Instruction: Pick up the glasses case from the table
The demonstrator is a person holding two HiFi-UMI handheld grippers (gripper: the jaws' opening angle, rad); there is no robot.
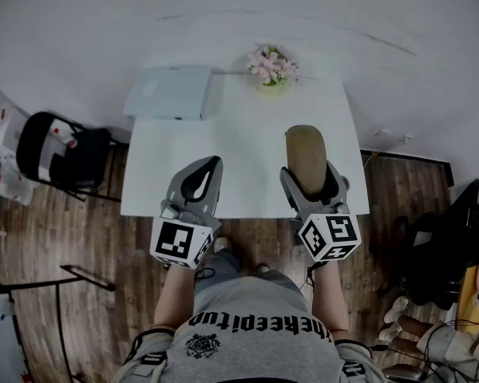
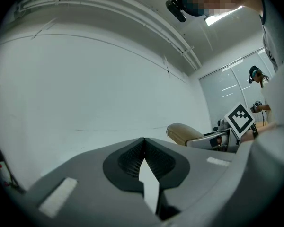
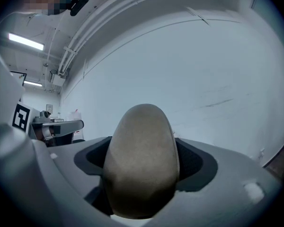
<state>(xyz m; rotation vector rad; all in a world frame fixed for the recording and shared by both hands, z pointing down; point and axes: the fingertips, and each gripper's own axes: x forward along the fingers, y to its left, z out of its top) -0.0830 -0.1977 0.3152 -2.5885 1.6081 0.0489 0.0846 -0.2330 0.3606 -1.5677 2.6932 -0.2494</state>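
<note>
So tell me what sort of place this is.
Likely an office or workroom: a white rectangular table with a pot of pink flowers, a black chair beside it, wooden plank flooring.

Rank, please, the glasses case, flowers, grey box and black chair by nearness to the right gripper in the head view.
1. glasses case, in right gripper.
2. flowers, ahead.
3. grey box, table's far left.
4. black chair, floor left.
</note>
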